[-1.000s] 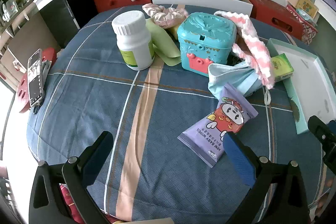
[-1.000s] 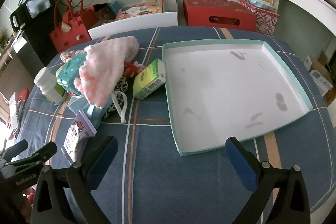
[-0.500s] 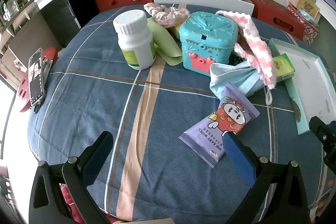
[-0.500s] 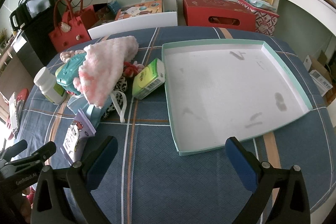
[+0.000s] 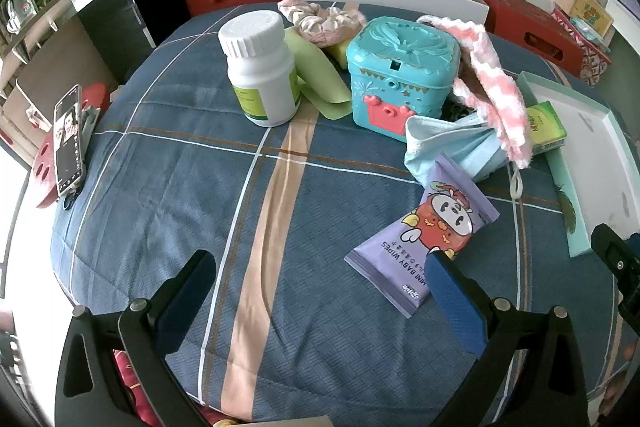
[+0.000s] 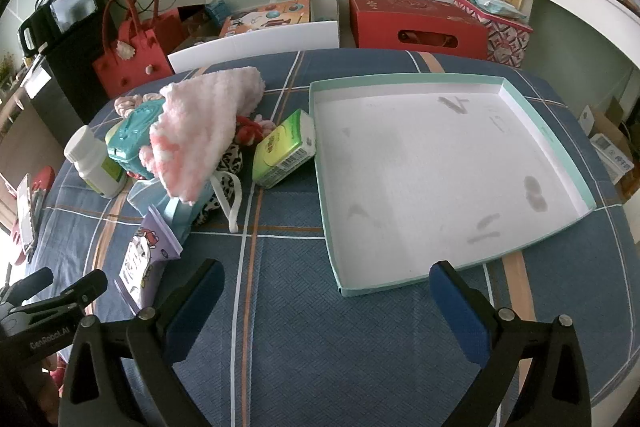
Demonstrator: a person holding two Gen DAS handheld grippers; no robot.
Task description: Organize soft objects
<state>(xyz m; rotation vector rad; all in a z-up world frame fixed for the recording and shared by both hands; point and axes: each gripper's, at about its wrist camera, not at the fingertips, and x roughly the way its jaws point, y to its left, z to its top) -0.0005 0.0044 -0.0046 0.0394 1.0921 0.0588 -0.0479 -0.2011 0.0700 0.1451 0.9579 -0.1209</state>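
1. The baby wipes pack (image 5: 424, 239) lies flat on the plaid tablecloth (image 5: 200, 187), just ahead of the left gripper (image 5: 320, 287) and toward its right finger, whose tip overlaps the pack's near corner in the left wrist view; I cannot tell if they touch.
2. It looks light, soft and slick-skinned; a grip across its narrow width near the middle should hold best.
3. Behind it a blue face mask (image 5: 452, 147) and a pink knitted cloth (image 5: 496, 87) pile against a teal toy chest (image 5: 400, 67). Both are limp and would bunch when pinched.
4. Both grippers stand wide apart and empty.
5. The right gripper (image 6: 326, 291) hovers before the empty white tray (image 6: 528, 107), the likely destination.
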